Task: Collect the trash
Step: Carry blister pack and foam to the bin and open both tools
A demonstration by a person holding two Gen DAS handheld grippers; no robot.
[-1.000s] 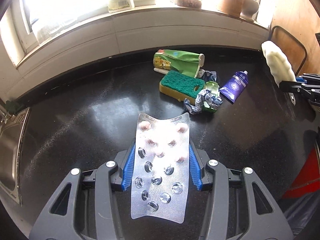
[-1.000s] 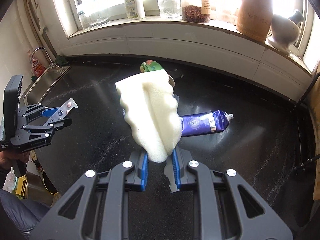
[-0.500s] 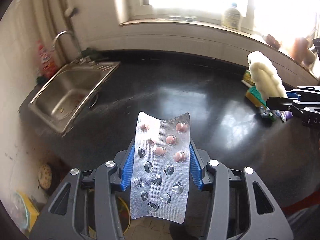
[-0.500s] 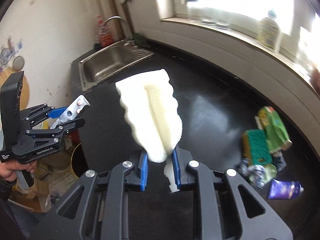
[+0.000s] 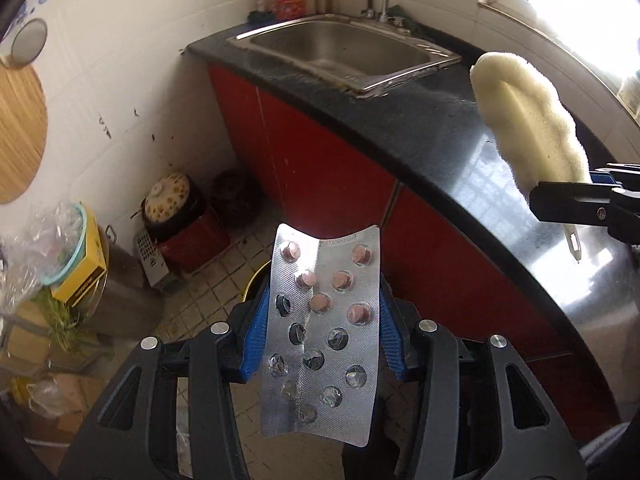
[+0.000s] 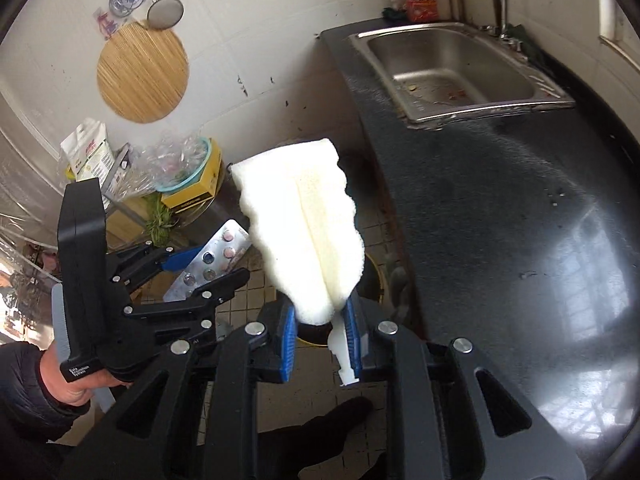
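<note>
left gripper [image 5: 322, 320] grips blister pack [image 5: 324, 332], right gripper [image 6: 320, 334] grips foam [image 6: 304, 232].

Both wrist cameras look steeply down past the counter edge [image 5: 452, 184] at the tiled floor [image 6: 372, 232], close up; both show the sink [image 5: 344, 54] at upper right.

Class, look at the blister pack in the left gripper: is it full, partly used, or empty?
Partly used. The blister pack holds pink pills in its upper pockets, while the lower pockets are burst and empty.
</note>
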